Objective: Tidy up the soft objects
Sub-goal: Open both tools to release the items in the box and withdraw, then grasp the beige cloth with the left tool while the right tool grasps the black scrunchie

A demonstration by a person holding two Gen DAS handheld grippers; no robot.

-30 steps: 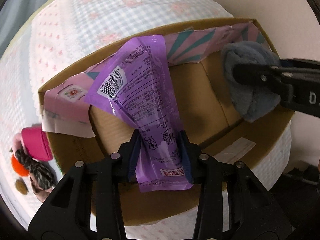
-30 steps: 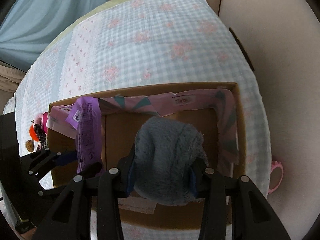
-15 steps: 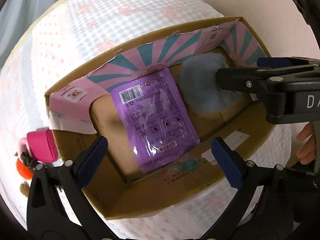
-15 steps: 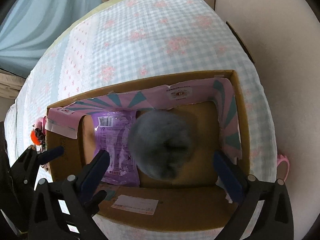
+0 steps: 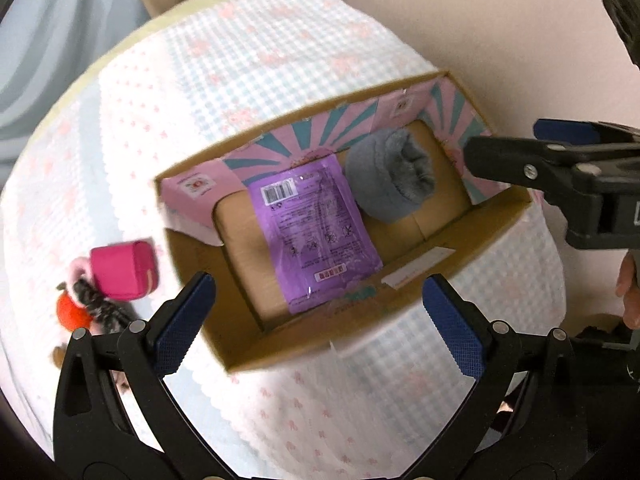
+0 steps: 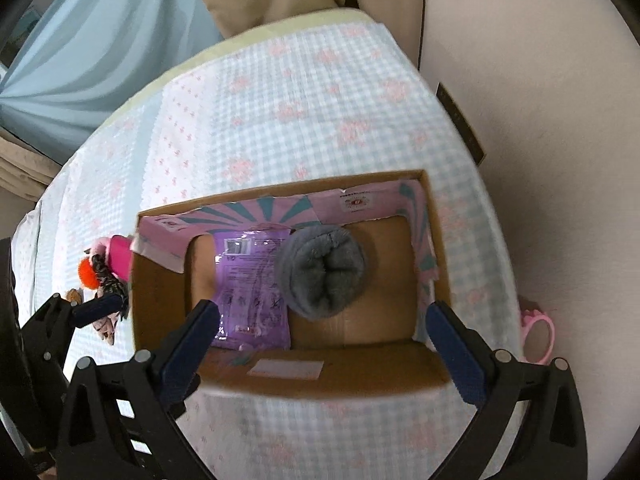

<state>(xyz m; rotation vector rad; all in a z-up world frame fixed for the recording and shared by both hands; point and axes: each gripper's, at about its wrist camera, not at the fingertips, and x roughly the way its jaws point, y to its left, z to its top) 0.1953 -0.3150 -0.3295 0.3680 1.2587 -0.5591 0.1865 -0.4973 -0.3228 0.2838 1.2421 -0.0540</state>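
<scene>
A cardboard box (image 5: 400, 308) (image 6: 320, 380) stands on a checked cloth. Inside it a purple packet (image 5: 316, 236) (image 6: 252, 284) lies flat, and a grey fuzzy rolled cloth (image 5: 390, 180) (image 6: 322, 272) rests beside it on the right. My left gripper (image 5: 320, 320) is open and empty above the box's near wall. My right gripper (image 6: 324, 344) is open and empty above the box; it also shows in the left wrist view (image 5: 560, 176) at the right. A pink cube (image 5: 120, 270) (image 6: 118, 258) and an orange pom-pom (image 5: 72, 312) (image 6: 88, 272) with a dark braided piece lie left of the box.
The checked cloth (image 6: 304, 112) covers a rounded surface that drops away on all sides. A pale wall (image 6: 540, 80) is close on the right. A pink ring object (image 6: 538, 336) lies at the cloth's right edge. A blue curtain (image 6: 80, 48) hangs at the back left.
Both grippers opened and let go: the purple packet and the grey cloth dropped into the box. Both grippers then drew back and up from the box.
</scene>
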